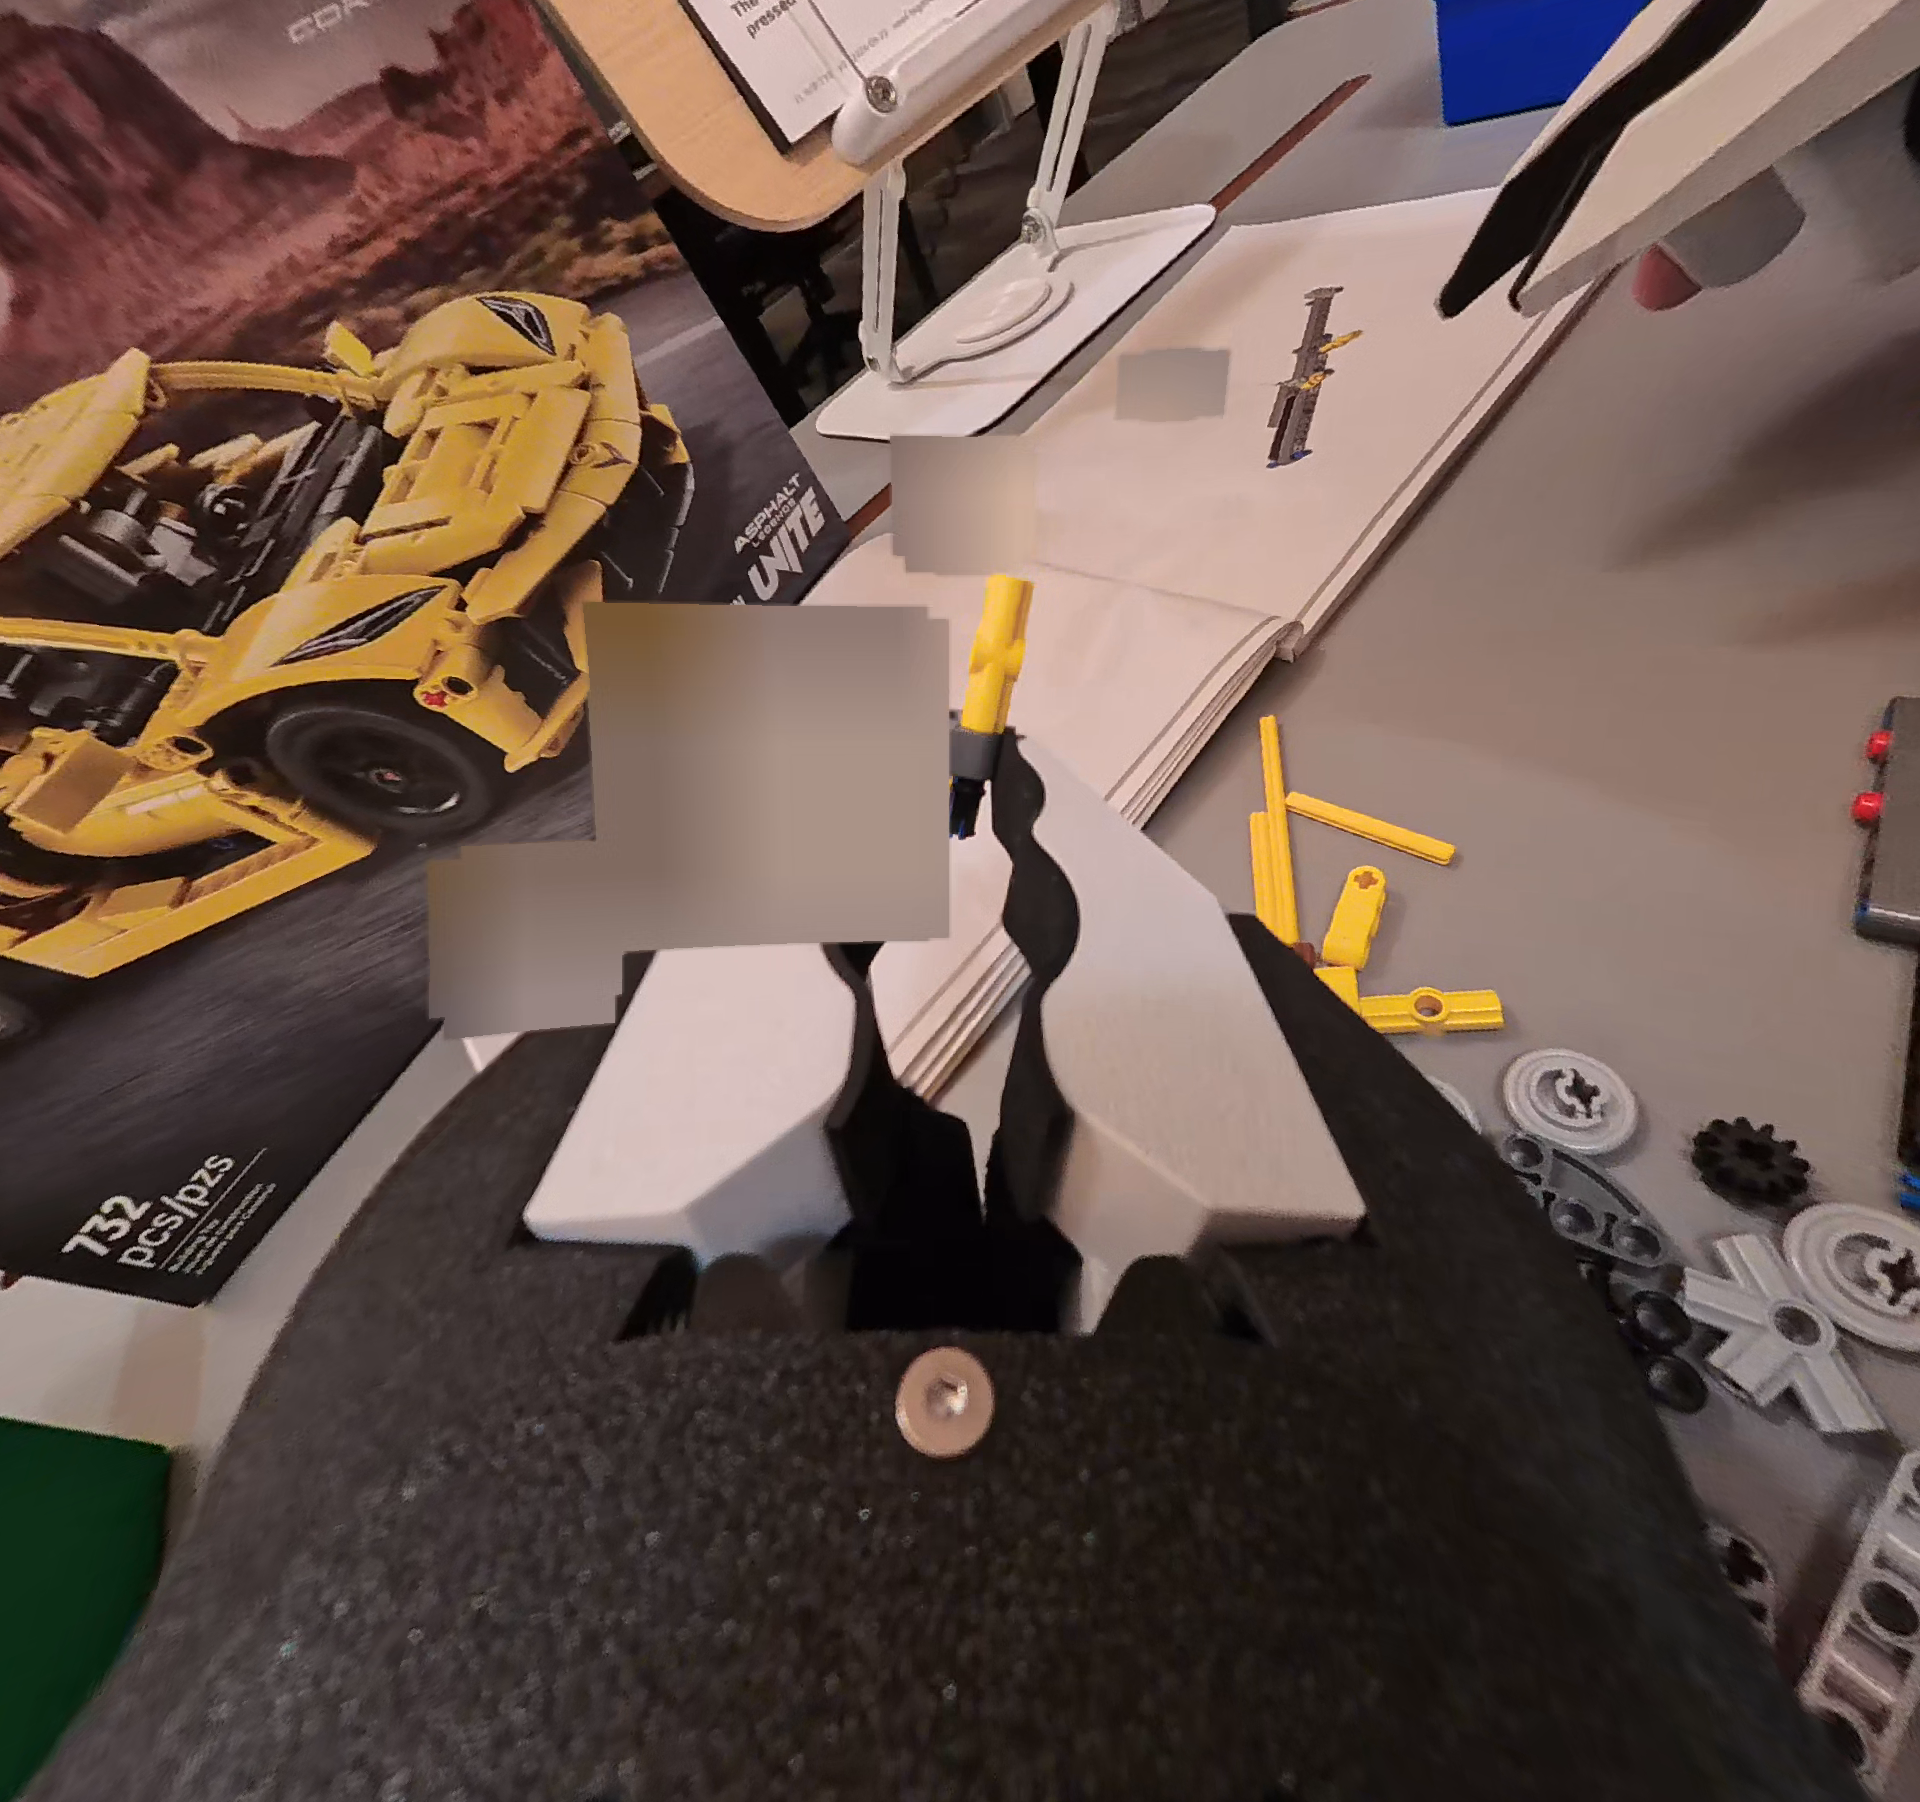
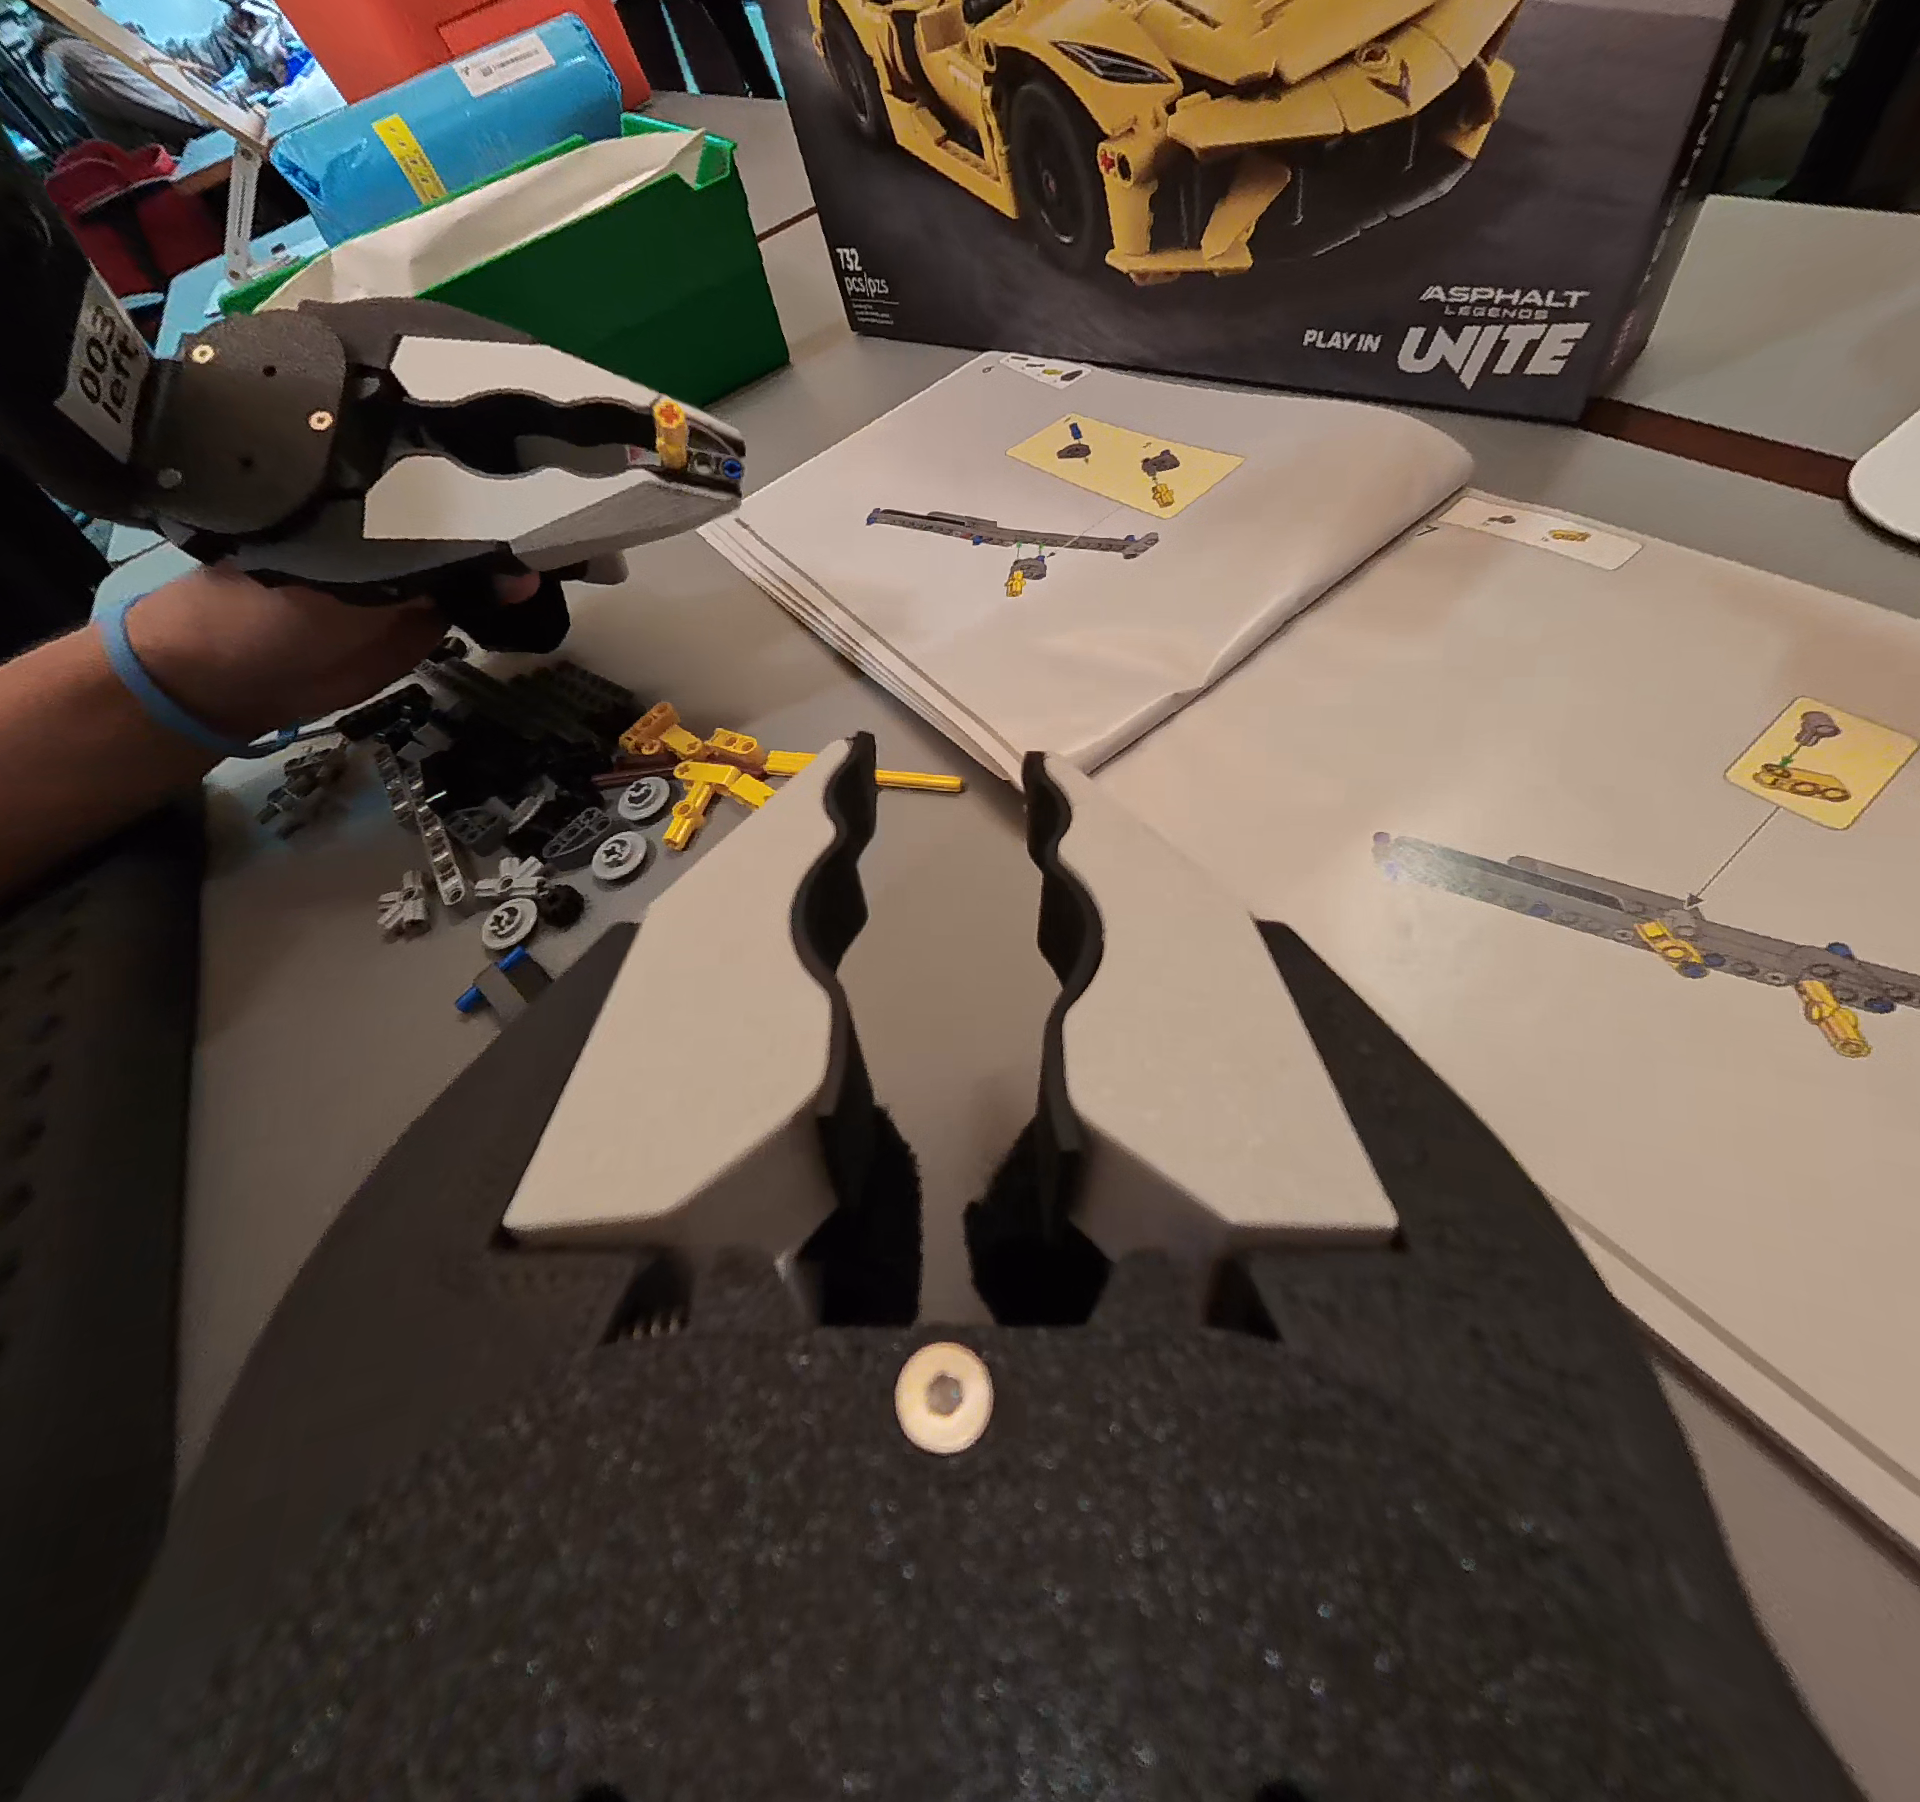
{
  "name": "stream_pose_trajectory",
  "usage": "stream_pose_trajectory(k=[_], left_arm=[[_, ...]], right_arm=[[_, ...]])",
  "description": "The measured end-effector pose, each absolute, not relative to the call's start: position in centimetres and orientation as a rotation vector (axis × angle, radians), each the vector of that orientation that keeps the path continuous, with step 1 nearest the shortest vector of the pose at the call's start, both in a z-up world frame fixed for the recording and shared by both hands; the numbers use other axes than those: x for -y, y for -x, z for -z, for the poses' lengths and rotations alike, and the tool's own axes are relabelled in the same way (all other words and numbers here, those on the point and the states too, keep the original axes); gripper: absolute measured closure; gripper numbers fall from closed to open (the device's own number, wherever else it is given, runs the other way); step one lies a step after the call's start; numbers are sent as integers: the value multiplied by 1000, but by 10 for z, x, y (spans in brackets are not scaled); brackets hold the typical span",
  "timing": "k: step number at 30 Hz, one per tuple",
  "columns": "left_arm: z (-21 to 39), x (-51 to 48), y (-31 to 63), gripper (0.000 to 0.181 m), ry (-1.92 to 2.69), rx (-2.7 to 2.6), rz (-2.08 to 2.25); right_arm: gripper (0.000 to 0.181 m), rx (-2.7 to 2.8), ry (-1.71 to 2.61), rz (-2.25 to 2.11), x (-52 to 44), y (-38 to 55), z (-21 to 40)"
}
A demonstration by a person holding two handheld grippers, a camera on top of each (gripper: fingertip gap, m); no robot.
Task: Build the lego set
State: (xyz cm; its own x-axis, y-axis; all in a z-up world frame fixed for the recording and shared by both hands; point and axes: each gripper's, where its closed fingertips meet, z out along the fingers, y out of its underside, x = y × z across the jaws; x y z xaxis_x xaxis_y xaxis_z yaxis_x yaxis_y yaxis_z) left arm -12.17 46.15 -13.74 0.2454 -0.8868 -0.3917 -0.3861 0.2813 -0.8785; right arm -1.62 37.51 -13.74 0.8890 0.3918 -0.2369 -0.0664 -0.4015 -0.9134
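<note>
The left gripper [image 2: 717, 464] squeezes a small yellow and grey lego piece [image 2: 686, 443] up above the table [image 2: 312, 1004]. The right gripper [image 2: 940, 786] is spread wide, holding nothing, near the loose pieces [image 2: 540, 817].

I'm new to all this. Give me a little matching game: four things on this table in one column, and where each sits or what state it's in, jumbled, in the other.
Things:
1. left gripper
2. right gripper
3. car box
4. green bin

States or places:
A. fingers apart, holding nothing
B. holds white paper
C. stands behind the open booklet
D. shut on a small yellow and grey piece

Pairs: 1-D, 2-A, 3-C, 4-B
</note>
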Motion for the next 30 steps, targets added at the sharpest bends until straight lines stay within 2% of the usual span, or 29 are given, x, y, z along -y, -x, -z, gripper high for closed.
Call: stream_pose_trajectory(k=[10,18,21,25,30], left_arm=[[119,-431,113,168,1150,-1387,657],[97,-355,101,168,859,-1498,857],[96,-326,98,168,757,-1547,885],[88,-306,98,168,674,-1551,899],[85,-295,99,168,622,-1563,872]], right_arm=[[154,320,1864,-650,-369,37,127],[154,432,1641,-1330,-332,90,79],[152,523,1680,-1544,-312,109,83],[157,590,1718,-1518,-306,113,94],[166,639,1635,-1556,-295,114,80]])
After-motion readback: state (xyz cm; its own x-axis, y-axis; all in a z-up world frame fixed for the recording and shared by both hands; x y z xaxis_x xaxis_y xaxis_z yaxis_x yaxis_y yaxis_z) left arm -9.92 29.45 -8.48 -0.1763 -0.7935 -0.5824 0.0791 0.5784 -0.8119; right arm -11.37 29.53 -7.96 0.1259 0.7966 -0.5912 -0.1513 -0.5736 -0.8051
